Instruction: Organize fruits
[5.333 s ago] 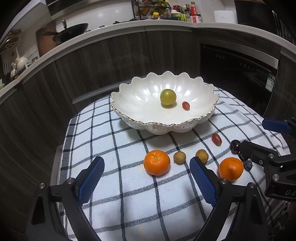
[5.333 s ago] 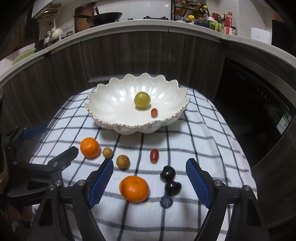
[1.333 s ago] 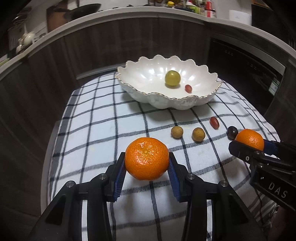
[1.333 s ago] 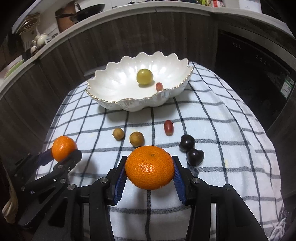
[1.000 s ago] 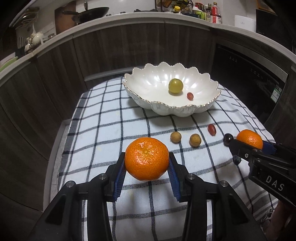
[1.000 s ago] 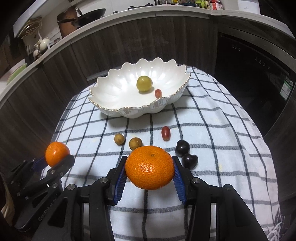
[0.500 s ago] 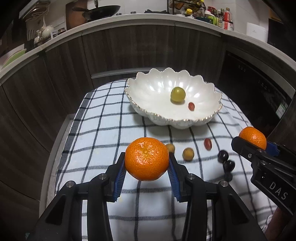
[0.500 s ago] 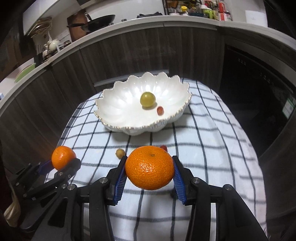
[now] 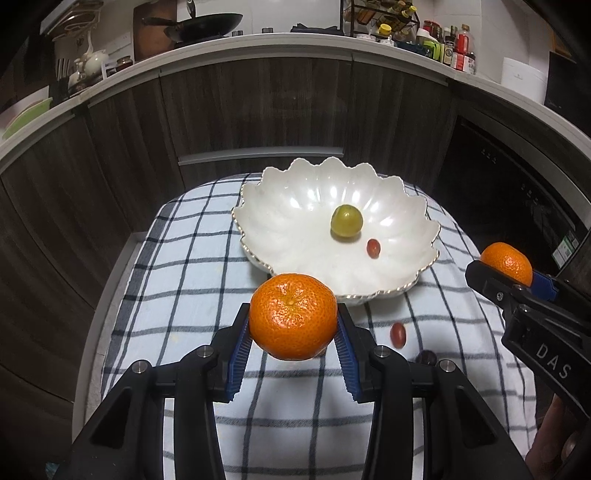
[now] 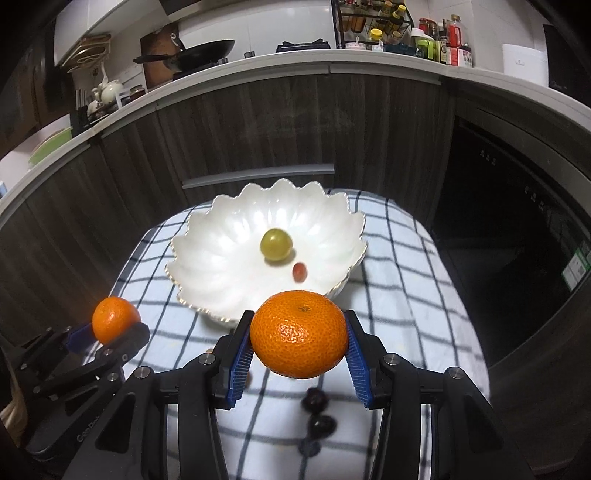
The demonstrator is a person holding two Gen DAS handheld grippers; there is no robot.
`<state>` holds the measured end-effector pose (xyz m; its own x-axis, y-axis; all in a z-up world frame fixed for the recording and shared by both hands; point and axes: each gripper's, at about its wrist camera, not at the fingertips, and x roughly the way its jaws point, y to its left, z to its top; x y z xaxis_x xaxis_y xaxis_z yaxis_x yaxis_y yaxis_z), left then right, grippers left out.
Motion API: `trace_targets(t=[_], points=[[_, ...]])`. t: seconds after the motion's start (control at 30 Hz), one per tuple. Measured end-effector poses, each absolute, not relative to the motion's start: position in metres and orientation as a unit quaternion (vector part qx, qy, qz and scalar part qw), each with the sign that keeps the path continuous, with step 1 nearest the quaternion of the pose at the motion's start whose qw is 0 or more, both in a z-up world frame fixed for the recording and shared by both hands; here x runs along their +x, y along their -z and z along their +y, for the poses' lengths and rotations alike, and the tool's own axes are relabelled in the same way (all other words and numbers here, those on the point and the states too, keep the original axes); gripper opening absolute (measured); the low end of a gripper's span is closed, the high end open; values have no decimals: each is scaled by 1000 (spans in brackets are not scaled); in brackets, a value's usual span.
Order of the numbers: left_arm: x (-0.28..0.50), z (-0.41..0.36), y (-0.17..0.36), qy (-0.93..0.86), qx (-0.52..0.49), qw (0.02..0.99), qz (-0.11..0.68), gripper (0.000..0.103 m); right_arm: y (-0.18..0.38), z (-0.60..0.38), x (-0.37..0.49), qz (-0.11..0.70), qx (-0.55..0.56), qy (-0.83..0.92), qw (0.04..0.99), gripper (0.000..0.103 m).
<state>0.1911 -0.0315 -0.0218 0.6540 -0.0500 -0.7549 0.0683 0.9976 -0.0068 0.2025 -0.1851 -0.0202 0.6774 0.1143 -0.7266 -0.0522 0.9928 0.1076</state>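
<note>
My left gripper (image 9: pixel 292 341) is shut on a mandarin (image 9: pixel 293 315), held above the checked cloth just short of the white scalloped bowl (image 9: pixel 413 218). My right gripper (image 10: pixel 298 349) is shut on a second mandarin (image 10: pixel 298 334), also in front of the bowl (image 10: pixel 332 218). Each gripper shows in the other's view, the right one at the right edge (image 9: pixel 511 275), the left one at the lower left (image 10: pixel 110 326). In the bowl lie a green grape (image 9: pixel 346 220) and a small red grape (image 9: pixel 373 248). On the cloth lie a red grape (image 9: pixel 398 333) and dark cherries (image 10: pixel 314 400). Other small fruits are hidden behind the mandarins.
The low table carries a blue-and-white checked cloth (image 9: pixel 192 251). Dark wooden cabinets (image 9: pixel 258 110) curve behind it under a white counter with a wok (image 9: pixel 207 23) and bottles (image 9: pixel 447 40). A dark appliance (image 9: pixel 517 192) stands at the right.
Both grippers have risen and moved toward the bowl, each with its mandarin still clamped. The small fruits on the cloth have slid down the frames, some now behind the mandarins.
</note>
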Motion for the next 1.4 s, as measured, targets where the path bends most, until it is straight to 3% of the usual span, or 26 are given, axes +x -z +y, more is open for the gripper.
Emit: trace_targets(t=[0.8,1.4], points=[[262,-39,12,27,5,906,423,42,19,-195,279,410,31,-49,910,47],[314,-38,45,24,1,891,454,42,52,-193,337,439,25,-50,897,47]])
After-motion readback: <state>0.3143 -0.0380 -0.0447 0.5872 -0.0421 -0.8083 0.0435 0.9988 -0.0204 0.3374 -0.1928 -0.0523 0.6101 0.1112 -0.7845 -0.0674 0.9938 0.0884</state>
